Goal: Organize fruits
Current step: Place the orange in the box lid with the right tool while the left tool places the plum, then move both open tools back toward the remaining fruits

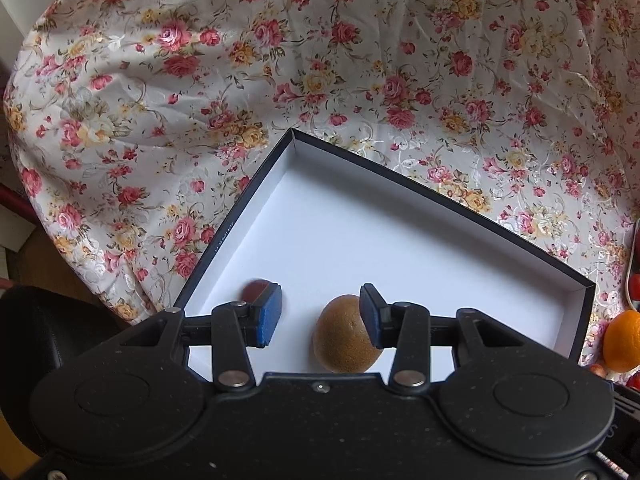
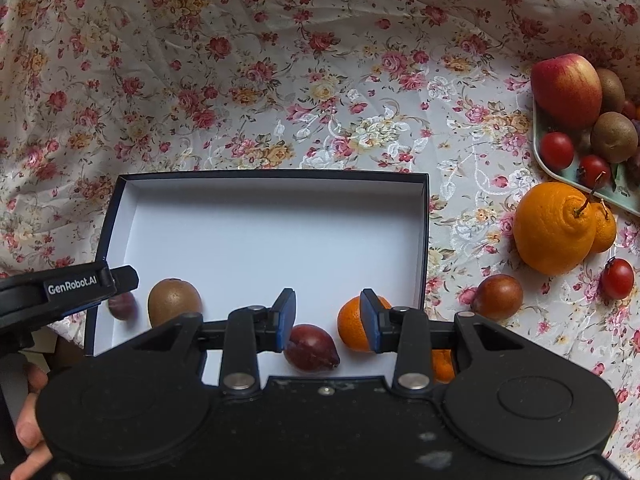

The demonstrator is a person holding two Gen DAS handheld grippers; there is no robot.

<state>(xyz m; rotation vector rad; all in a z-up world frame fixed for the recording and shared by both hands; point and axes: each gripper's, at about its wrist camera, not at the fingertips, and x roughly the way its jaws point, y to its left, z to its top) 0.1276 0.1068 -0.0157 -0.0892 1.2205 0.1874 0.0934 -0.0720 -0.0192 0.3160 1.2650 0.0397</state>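
A dark-rimmed box with a white floor (image 1: 400, 240) lies on the flowered cloth. My left gripper (image 1: 318, 316) hangs open low over its near corner. A brown kiwi (image 1: 346, 334) lies on the floor between the fingers, close against the right pad. A dark red fruit (image 1: 254, 290) peeks out behind the left pad. My right gripper (image 2: 328, 318) is open over the box (image 2: 280, 232), above a dark red passion fruit (image 2: 310, 348) and a mandarin (image 2: 352, 328). The right wrist view also shows the kiwi (image 2: 174, 300) under the left gripper's finger (image 2: 120, 276).
Right of the box lie a large orange (image 2: 554, 228), a passion fruit (image 2: 498, 296) and a cherry tomato (image 2: 618, 278). A green plate (image 2: 560, 176) at the far right holds an apple (image 2: 568, 88), kiwis and tomatoes. A hand (image 2: 30, 432) grips the left tool.
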